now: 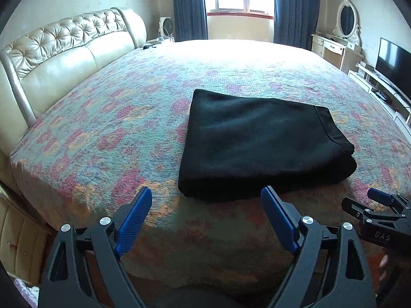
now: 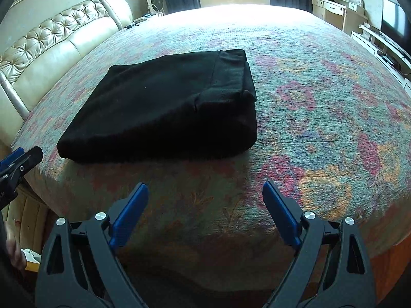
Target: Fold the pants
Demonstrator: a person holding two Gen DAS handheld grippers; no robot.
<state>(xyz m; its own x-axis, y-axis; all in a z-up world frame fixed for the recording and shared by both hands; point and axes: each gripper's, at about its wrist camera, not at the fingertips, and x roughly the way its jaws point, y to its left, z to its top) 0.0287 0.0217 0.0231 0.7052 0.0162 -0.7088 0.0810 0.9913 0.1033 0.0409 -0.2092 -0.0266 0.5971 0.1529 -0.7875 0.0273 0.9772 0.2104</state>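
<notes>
on the floral bed (image 1: 108,118), folded black pants (image 1: 257,141); both grippers' jaws apart, empty.

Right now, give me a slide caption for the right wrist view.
Open right gripper hovers over the floral bedspread, black pants folded ahead.

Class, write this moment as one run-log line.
pants: folded, on bed | left gripper: open, empty, short of pants | right gripper: open, empty | stage: fold looks done
</notes>
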